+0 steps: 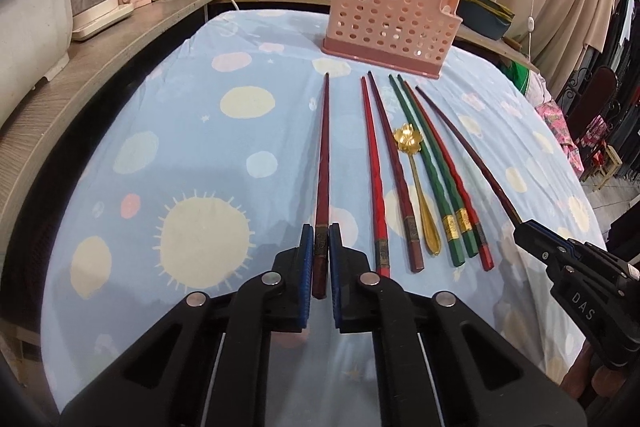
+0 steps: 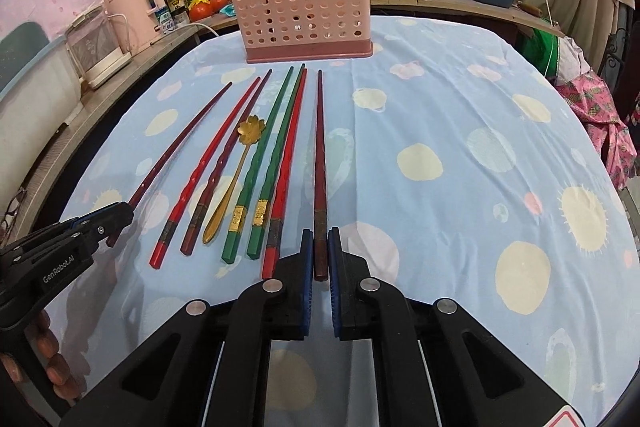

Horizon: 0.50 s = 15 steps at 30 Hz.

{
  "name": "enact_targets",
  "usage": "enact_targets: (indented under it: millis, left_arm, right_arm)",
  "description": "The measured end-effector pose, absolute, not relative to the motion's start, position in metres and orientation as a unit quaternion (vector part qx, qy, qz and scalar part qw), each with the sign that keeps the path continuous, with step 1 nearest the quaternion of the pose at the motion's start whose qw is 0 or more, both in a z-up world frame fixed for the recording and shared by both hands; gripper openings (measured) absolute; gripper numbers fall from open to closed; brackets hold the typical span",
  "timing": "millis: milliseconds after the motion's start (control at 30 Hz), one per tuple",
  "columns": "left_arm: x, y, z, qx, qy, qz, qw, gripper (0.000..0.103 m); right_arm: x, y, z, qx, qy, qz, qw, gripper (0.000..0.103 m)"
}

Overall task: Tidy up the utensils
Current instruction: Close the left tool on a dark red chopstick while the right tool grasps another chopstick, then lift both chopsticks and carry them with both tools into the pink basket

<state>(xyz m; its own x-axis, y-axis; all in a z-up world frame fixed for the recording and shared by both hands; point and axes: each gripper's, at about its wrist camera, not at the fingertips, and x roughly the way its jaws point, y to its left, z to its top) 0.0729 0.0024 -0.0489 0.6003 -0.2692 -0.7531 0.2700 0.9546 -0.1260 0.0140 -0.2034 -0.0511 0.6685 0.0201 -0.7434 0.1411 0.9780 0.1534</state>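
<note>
Left wrist view: left gripper (image 1: 320, 251) clamped on thick end of leftmost dark red chopstick (image 1: 323, 155), lying flat on sheet-covered surface (image 1: 192, 131). Right wrist view: right gripper (image 2: 319, 251) likewise pinched shut on thick end of rightmost dark red chopstick (image 2: 320, 147), also flat on cloth. Between these, untouched in a fanned row: more red chopsticks, green pair (image 2: 272, 155), gold flower-shaped spoon (image 2: 236, 171). Beyond, near far edge of surface, pink perforated holder (image 2: 304, 11), upright, apparently empty.

Likely risks, judged from here: each stick held only at one end, so long tip prone to droop or swing on lifting; narrow rounded shaft apt to twist or slip between pads. Right-held stick close beside red neighbour (image 2: 284, 163), so sideways drag apt to nudge it out of row. Tips catching holder's rim or perforations, or tipping light holder, possible at insertion.
</note>
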Motion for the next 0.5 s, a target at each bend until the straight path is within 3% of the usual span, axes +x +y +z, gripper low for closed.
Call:
enact_targets:
  millis: [500]
  left_arm:
    - [0.093, 0.021, 0.039, -0.024, 0.336, -0.146, 0.93, 0.007]
  right_arm:
    - [0.019, -0.243, 0.043, 0.136, 0.311, -0.048, 0.939, 0.007]
